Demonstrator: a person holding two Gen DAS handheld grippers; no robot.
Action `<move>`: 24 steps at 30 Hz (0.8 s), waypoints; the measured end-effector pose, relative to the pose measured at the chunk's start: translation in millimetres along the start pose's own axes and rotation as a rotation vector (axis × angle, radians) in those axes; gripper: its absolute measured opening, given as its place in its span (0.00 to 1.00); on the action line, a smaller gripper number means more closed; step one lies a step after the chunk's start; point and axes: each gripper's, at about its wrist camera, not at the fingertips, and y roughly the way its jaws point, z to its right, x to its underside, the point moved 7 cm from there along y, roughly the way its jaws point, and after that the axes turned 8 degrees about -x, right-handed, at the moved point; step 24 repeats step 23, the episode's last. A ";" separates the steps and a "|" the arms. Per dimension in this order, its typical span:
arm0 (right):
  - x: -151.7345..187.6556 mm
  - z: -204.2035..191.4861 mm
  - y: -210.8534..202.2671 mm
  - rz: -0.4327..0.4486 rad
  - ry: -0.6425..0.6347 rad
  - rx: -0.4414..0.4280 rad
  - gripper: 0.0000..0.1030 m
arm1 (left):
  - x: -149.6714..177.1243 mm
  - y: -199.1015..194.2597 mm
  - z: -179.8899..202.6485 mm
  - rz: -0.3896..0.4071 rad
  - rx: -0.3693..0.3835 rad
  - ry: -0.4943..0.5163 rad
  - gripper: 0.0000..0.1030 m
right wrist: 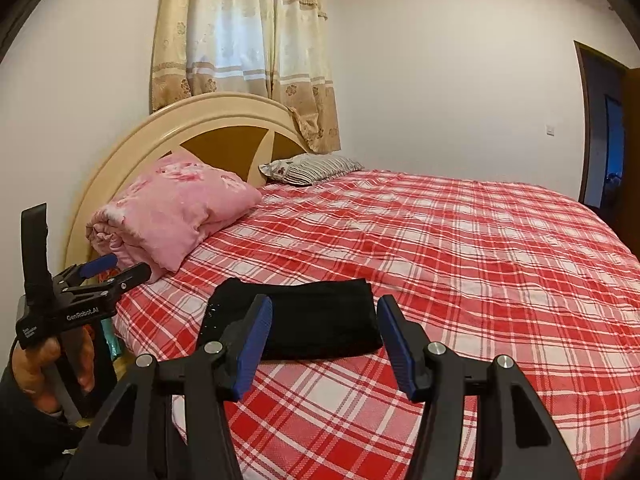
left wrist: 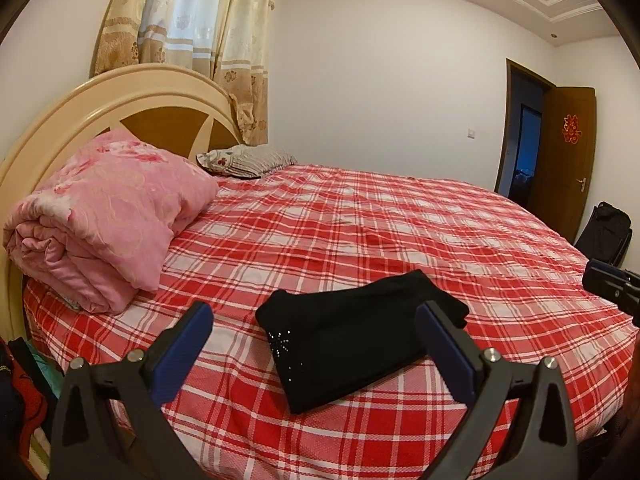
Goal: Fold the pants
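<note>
The black pants [left wrist: 352,336] lie folded into a compact rectangle on the red plaid bed [left wrist: 360,232], near its front edge; small sequins show on one corner. They also show in the right wrist view [right wrist: 316,320]. My left gripper [left wrist: 314,320] is open and empty, held above and in front of the pants. My right gripper [right wrist: 324,314] is open and empty, also held back from the pants. In the right wrist view the left gripper [right wrist: 116,268] shows at the left, in a hand. In the left wrist view the right gripper's tip [left wrist: 612,284] shows at the right edge.
A rolled pink quilt [left wrist: 104,216] lies at the head of the bed by the cream headboard [left wrist: 100,96]. A striped pillow [left wrist: 248,160] sits behind it. Curtains hang above. An open brown door [left wrist: 564,160] and a black bag [left wrist: 608,228] are at the right.
</note>
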 end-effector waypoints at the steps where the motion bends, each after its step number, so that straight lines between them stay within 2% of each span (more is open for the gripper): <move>1: 0.3 -0.1 0.7 -0.002 -0.002 0.002 0.55 | -1.4 -2.0 -0.6 0.011 -0.009 -0.003 1.00; 8: 2.0 1.6 2.3 -0.009 -0.001 0.005 0.55 | -8.2 -7.5 -2.5 0.036 -0.013 -0.014 1.00; 24: 7.6 -4.3 7.6 -0.032 -0.018 -0.001 0.55 | -4.0 -2.5 -4.9 0.013 -0.028 -0.027 1.00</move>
